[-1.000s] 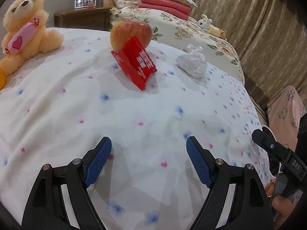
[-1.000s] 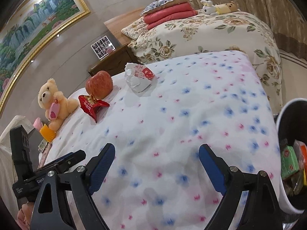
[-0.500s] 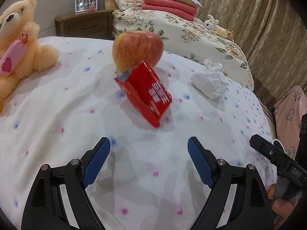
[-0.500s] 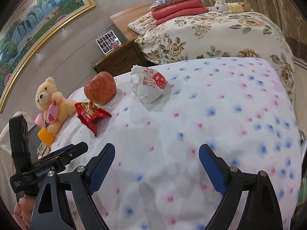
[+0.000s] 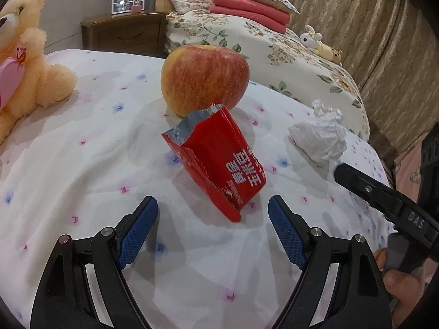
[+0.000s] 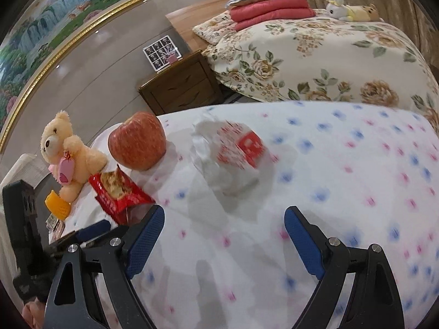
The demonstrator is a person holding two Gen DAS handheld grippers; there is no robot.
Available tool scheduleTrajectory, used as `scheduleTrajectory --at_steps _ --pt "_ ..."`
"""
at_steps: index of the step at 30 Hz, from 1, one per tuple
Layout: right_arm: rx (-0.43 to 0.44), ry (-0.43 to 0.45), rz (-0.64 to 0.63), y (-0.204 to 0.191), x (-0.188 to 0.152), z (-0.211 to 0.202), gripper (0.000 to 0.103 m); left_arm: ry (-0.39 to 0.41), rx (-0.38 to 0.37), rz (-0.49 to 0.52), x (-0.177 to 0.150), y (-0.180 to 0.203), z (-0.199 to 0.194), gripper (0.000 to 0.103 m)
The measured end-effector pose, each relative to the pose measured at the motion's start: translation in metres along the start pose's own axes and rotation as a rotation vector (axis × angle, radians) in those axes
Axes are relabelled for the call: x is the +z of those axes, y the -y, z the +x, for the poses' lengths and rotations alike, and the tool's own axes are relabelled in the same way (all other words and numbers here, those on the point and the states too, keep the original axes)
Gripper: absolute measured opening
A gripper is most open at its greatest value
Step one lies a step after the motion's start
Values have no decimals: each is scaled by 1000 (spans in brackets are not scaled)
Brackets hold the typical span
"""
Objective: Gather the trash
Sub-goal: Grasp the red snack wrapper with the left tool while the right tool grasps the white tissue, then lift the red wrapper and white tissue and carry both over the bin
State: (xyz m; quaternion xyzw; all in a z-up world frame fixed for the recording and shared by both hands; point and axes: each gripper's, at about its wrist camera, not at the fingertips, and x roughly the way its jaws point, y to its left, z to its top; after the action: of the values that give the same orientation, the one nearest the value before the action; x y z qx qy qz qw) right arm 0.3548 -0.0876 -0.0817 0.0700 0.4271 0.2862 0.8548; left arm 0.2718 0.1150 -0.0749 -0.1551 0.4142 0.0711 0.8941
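Red foil wrapper (image 5: 219, 161) lies on the bed (image 5: 82, 164) against the apple (image 5: 204, 78), just ahead of your left gripper (image 5: 212, 222), fingers spread and empty. It's light, crinkly, slippery; pinch its torn top edge. Right gripper (image 6: 223, 234), also spread, faces the crumpled paper (image 6: 233, 156)

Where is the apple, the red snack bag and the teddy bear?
apple (image 5: 204, 78), left wrist view, middle of its red skin.
red snack bag (image 5: 219, 159), left wrist view, its red front face.
teddy bear (image 6: 59, 139), right wrist view, its head.
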Motion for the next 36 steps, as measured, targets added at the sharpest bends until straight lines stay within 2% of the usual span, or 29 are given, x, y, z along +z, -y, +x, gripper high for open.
scheduleTrajectory --at_steps 7,10,11,12,13,14,15,21,36 --pt "-20 9 -27 -8 12 17 87 15 -11 -24 4 -4 4 82" --pt "-27 7 -41 -8 15 21 62 16 -14 -23 6 -3 6 66" --pt "-26 -11 -39 -7 15 25 43 18 -20 -22 6 -4 6 57" --pt "-29 -23 -32 -6 14 28 35 16 -28 -22 6 -5 7 51" --pt "-28 -24 -29 -6 14 28 35 11 -38 -21 6 -5 9 36" --pt "-28 -12 -31 -6 13 25 27 5 -49 -19 6 -6 10 29" --pt "-34 -4 -36 -7 12 22 22 10 -59 -18 6 -6 8 29" --pt "-32 8 -21 -4 -2 5 21 25 -71 31 -2 3 -2 21" --pt "-26 73 79 16 -61 -71 21 -16 -159 112 -53 45 -35 19"
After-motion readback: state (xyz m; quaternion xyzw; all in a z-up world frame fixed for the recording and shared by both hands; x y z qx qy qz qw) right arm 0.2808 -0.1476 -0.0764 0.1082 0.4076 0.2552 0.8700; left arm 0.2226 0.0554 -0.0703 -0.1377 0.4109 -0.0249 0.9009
